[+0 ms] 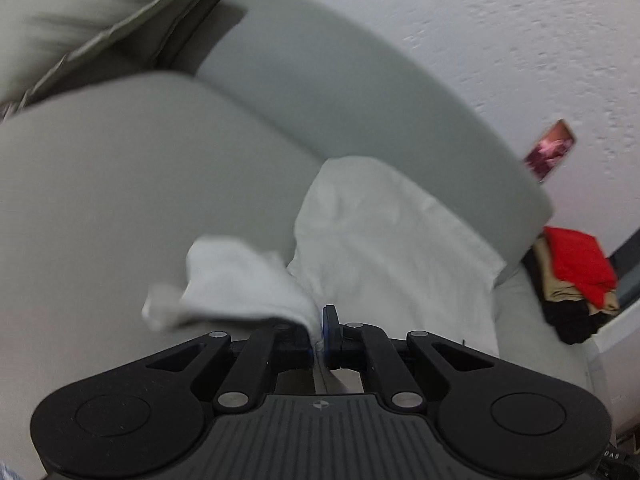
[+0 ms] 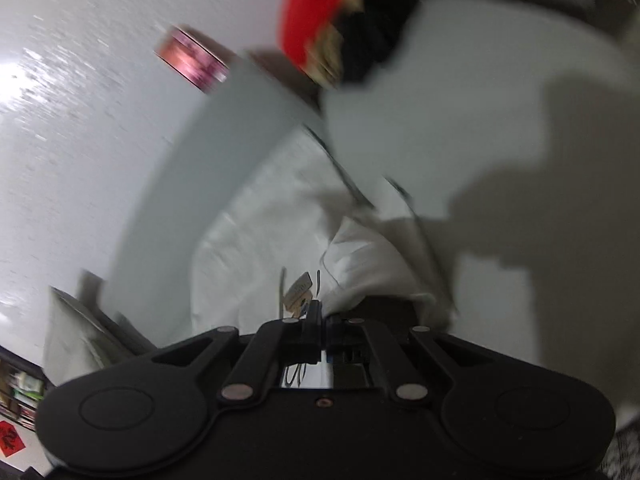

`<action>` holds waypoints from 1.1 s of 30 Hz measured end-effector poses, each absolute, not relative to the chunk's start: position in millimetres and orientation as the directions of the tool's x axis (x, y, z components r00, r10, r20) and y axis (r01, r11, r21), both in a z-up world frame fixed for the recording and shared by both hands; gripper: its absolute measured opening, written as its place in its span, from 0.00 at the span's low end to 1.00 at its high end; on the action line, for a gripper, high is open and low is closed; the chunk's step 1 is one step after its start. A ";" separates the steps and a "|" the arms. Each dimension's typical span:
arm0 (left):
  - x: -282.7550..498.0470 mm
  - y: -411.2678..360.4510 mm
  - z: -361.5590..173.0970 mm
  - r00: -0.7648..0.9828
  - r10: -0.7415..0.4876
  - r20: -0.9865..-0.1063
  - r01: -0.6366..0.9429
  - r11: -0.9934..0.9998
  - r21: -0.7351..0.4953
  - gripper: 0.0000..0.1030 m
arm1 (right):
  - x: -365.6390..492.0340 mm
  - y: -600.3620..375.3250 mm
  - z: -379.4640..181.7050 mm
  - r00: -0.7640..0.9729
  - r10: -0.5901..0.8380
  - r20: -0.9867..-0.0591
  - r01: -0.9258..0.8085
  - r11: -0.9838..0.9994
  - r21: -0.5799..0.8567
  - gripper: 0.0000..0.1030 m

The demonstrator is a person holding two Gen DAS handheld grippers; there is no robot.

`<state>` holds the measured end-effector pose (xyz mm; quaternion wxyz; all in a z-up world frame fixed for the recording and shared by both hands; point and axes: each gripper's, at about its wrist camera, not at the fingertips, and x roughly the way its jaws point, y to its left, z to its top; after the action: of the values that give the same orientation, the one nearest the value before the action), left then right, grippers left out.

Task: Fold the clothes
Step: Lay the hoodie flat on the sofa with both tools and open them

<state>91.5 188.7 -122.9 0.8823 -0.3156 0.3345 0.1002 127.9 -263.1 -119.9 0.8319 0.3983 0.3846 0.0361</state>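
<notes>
A white garment lies spread on the grey sofa seat, running up toward the backrest. My left gripper is shut on an edge of it, and a loose sleeve-like flap hangs out to the left of the fingers. In the right wrist view the same white garment fills the middle, with a small tan label near the fingertips. My right gripper is shut on the cloth beside that label. Both views are motion-blurred.
A stack of folded clothes, red on top of tan and black, sits at the sofa's right end. The grey backrest curves behind the garment. A pale cushion lies at the upper left. A pink picture hangs on the white wall.
</notes>
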 end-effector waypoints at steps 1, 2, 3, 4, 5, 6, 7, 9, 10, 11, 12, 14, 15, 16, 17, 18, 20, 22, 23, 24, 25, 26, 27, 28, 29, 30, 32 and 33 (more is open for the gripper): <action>90.7 191.6 -130.2 0.746 -0.032 -0.665 -0.404 0.773 -0.490 0.02 | 128.6 -262.3 -127.9 0.687 0.358 -0.632 0.264 0.687 0.677 0.02; 90.1 194.1 -133.3 0.742 -0.029 -0.670 -0.412 0.769 -0.489 0.02 | 129.1 -261.4 -130.7 0.679 0.351 -0.644 0.274 0.692 0.667 0.02; 89.6 196.2 -130.6 0.747 -0.026 -0.664 -0.408 0.771 -0.489 0.02 | 130.2 -261.9 -130.7 0.678 0.346 -0.649 0.278 0.696 0.662 0.02; 89.0 198.3 -127.8 0.752 -0.023 -0.659 -0.404 0.774 -0.488 0.02 | 131.1 -262.8 -127.8 0.680 0.340 -0.649 0.278 0.700 0.658 0.02; 88.3 199.7 -123.6 0.757 -0.019 -0.653 -0.399 0.778 -0.486 0.02 | 132.3 -263.7 -122.5 0.685 0.335 -0.646 0.273 0.704 0.655 0.02; 86.9 200.5 -117.2 0.764 -0.017 -0.646 -0.391 0.783 -0.484 0.02 | 131.5 -264.4 -115.3 0.691 0.330 -0.643 0.266 0.710 0.651 0.02; 88.3 202.6 -108.6 0.770 -0.020 -0.637 -0.383 0.785 -0.487 0.02 | 130.0 -264.9 -107.6 0.697 0.325 -0.639 0.259 0.717 0.647 0.02; 83.3 202.0 -90.5 0.781 -0.033 -0.624 -0.365 0.787 -0.498 0.02 | 125.4 -267.4 -94.2 0.710 0.321 -0.627 0.246 0.721 0.647 0.02; 78.3 199.8 -82.8 0.782 -0.038 -0.622 -0.358 0.790 -0.498 0.02 | 122.7 -268.9 -88.0 0.715 0.322 -0.621 0.240 0.722 0.650 0.02; 74.8 198.2 -77.5 0.779 -0.039 -0.625 -0.355 0.795 -0.492 0.02 | 118.1 -270.7 -81.7 0.718 0.325 -0.616 0.234 0.720 0.654 0.02; 71.4 196.7 -73.7 0.776 -0.036 -0.630 -0.353 0.802 -0.481 0.02 | 114.0 -271.8 -78.2 0.720 0.325 -0.613 0.231 0.721 0.653 0.02; 63.0 189.9 -63.7 0.768 -0.020 -0.641 -0.352 0.822 -0.447 0.02 | 106.8 -273.1 -73.3 0.722 0.323 -0.612 0.225 0.726 0.650 0.02; 57.1 186.2 -59.7 0.762 -0.010 -0.647 -0.352 0.832 -0.428 0.02 | 102.6 -273.3 -71.9 0.723 0.320 -0.612 0.223 0.730 0.645 0.02; 49.0 182.0 -57.3 0.756 0.001 -0.654 -0.353 0.843 -0.406 0.02 | 98.0 -273.4 -70.9 0.724 0.316 -0.614 0.222 0.736 0.640 0.02; 40.9 177.8 -54.8 0.750 0.013 -0.661 -0.353 0.853 -0.384 0.02 | 93.5 -273.8 -70.9 0.722 0.313 -0.617 0.223 0.740 0.635 0.02; 34.1 174.4 -54.2 0.742 0.024 -0.670 -0.355 0.862 -0.362 0.02 | 88.9 -274.2 -71.4 0.719 0.311 -0.622 0.224 0.743 0.631 0.02; 24.5 170.1 -57.8 0.721 0.047 -0.692 -0.363 0.876 -0.318 0.02 | 79.8 -275.0 -75.0 0.706 0.311 -0.636 0.231 0.749 0.621 0.02; 19.0 163.4 -65.7 0.694 0.084 -0.715 -0.368 0.895 -0.252 0.03 | 72.2 -273.9 -81.2 0.689 0.306 -0.657 0.239 0.760 0.605 0.02; 17.1 159.7 -70.6 0.679 0.106 -0.726 -0.370 0.904 -0.214 0.03 | 69.4 -272.2 -85.4 0.680 0.297 -0.670 0.246 0.769 0.590 0.02; 16.7 156.0 -76.9 0.661 0.126 -0.740 -0.368 0.913 -0.174 0.04 | 67.0 -270.2 -90.1 0.671 0.285 -0.685 0.253 0.780 0.572 0.02; 18.4 152.7 -86.1 0.635 0.140 -0.760 -0.364 0.922 -0.134 0.04 | 65.3 -267.8 -95.6 0.662 0.274 -0.698 0.259 0.790 0.556 0.02; 20.6 149.7 -96.6 0.603 0.152 -0.783 -0.360 0.928 -0.097 0.05 | 64.0 -265.3 -101.6 0.652 0.262 -0.711 0.265 0.800 0.538 0.02; 22.5 147.4 -107.0 0.570 0.163 -0.805 -0.358 0.932 -0.064 0.07 | 64.1 -262.8 -108.4 0.640 0.249 -0.726 0.271 0.811 0.518 0.02; 23.1 146.5 -115.7 0.539 0.175 -0.824 -0.360 0.932 -0.037 0.10 | 64.8 -260.3 -115.4 0.627 0.236 -0.742 0.278 0.823 0.496 0.02; 22.2 146.0 -121.9 0.511 0.190 -0.839 -0.363 0.932 -0.010 0.14 | 66.3 -257.9 -122.7 0.609 0.230 -0.759 0.277 0.835 0.475 0.02; 19.1 146.9 -123.4 0.496 0.201 -0.845 -0.365 0.931 0.007 0.20 | 66.9 -256.5 -128.1 0.585 0.224 -0.779 0.278 0.848 0.452 0.03; 6.8 152.4 -112.8 0.503 0.210 -0.838 -0.366 0.930 0.013 0.28 | 65.7 -256.4 -134.3 0.542 0.213 -0.813 0.278 0.867 0.413 0.08; 0.7 155.1 -107.5 0.507 0.214 -0.835 -0.367 0.930 0.016 0.30 | 62.8 -258.2 -131.2 0.537 0.214 -0.816 0.265 0.875 0.404 0.09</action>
<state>0.7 155.1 -107.5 0.8642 -0.0818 0.4671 0.1681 62.8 -258.2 -131.2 0.8405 0.2493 0.4808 -0.0153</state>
